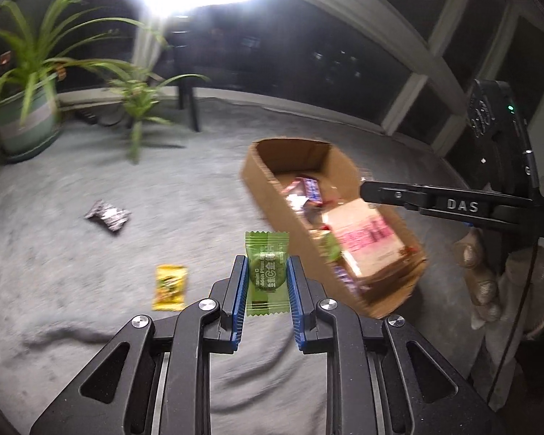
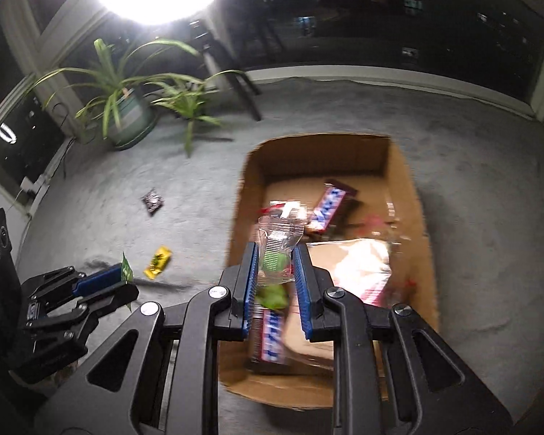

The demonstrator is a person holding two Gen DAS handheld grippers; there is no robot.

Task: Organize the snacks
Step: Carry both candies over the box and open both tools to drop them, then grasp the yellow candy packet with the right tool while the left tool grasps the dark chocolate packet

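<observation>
Cardboard, open-topped and already half full, is where I am sorting: the cardboard box sits to the right on the grey cloth. My right gripper is clamped on a clear-wrapped candy, hanging right over the box's near end, because from there I judge it can simply drop in beside the Snickers bars. My left gripper pinches a green plum candy by its middle, left of the box, raised off the cloth and waiting its turn. A yellow packet and a dark foil packet lie loose farther left, apart.
</observation>
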